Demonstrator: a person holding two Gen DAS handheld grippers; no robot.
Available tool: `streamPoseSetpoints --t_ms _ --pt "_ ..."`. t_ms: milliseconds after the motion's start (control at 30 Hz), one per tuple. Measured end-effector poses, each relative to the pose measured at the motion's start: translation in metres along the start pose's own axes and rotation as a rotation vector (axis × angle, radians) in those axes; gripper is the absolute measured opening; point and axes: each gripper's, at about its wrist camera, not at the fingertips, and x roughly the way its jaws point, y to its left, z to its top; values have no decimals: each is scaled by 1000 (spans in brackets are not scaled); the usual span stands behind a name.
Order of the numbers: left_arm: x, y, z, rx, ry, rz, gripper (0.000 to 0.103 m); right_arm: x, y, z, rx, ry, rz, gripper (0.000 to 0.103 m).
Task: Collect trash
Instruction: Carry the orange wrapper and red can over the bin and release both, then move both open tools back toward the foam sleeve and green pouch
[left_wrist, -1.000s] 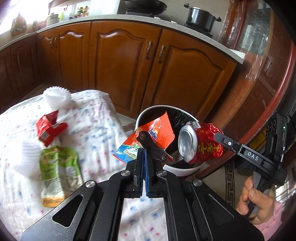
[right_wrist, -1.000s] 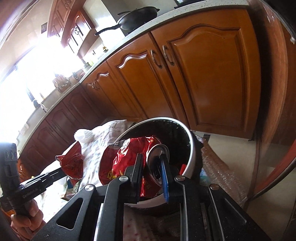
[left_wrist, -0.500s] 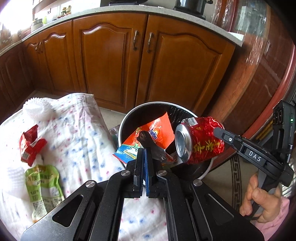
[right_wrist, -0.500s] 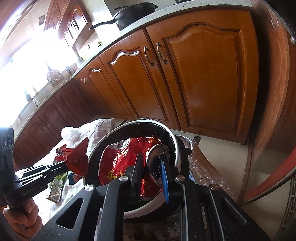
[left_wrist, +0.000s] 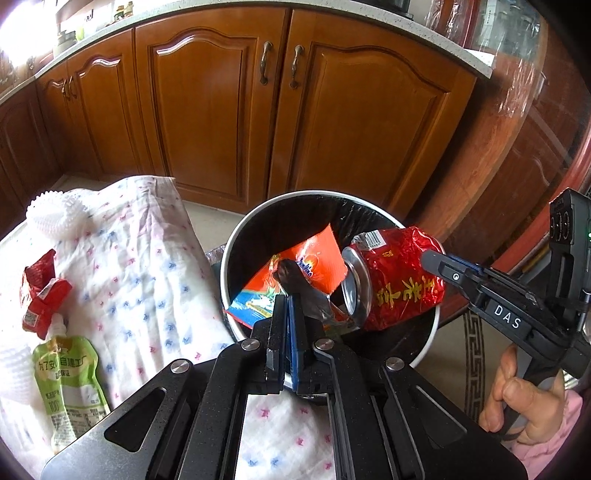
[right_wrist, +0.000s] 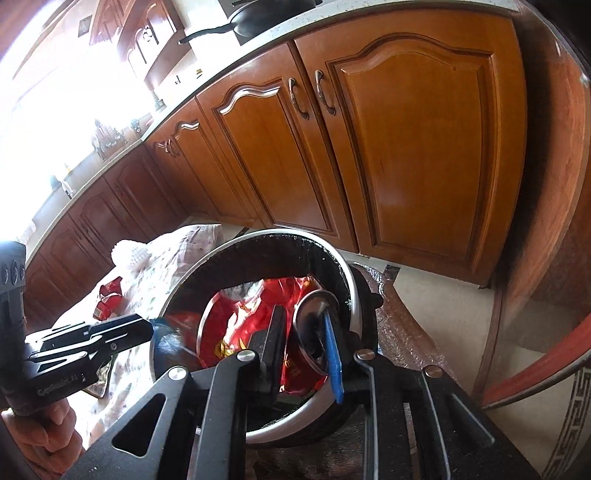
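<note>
My left gripper (left_wrist: 289, 299) is shut on an orange snack wrapper (left_wrist: 295, 273) and holds it over the open mouth of a round bin (left_wrist: 258, 221) lined with a black bag. My right gripper (right_wrist: 303, 325) is shut on a crushed red can (right_wrist: 251, 325) and holds it over the same bin (right_wrist: 354, 291). The can (left_wrist: 399, 280) also shows in the left wrist view, beside the wrapper, pinched by the right gripper (left_wrist: 439, 266). The left gripper (right_wrist: 147, 326) shows in the right wrist view at the bin's left rim.
A table with a white patterned cloth (left_wrist: 147, 266) lies left of the bin. On it are a green pouch (left_wrist: 70, 384), a red wrapper (left_wrist: 40, 295) and a white foam net (left_wrist: 55, 214). Wooden cabinets (left_wrist: 295, 122) stand behind the bin.
Both grippers have moved toward the bin with their loads. The wrapper and the can now hang over its opening instead of at its near edge.
</note>
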Motion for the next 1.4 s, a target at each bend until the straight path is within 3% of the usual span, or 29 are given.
streamPoseSetpoints --t_ms 67,133,233,367,467,900,1400 --pt "0 0 0 -9 3 -9 19 -3 -1 -1 11 -6 9 35" --pt "-3 0 -1 -16 -13 5 41 -5 -3 -3 26 -13 14 43" --pt "-8 2 -5 -29 -23 3 42 -9 -4 -6 52 -21 33 53" --pt "-17 8 -15 -60 -36 -4 43 -19 1 -13 71 -48 60 77" --pt "-26 13 -24 -81 -50 -1 45 -23 9 -19 85 -53 97 86" --pt "-78 68 -78 -238 -105 48 48 -33 62 -43 46 -36 182 88" --pt "-128 142 -134 -415 -154 105 48 -18 138 -69 -56 50 279 88"
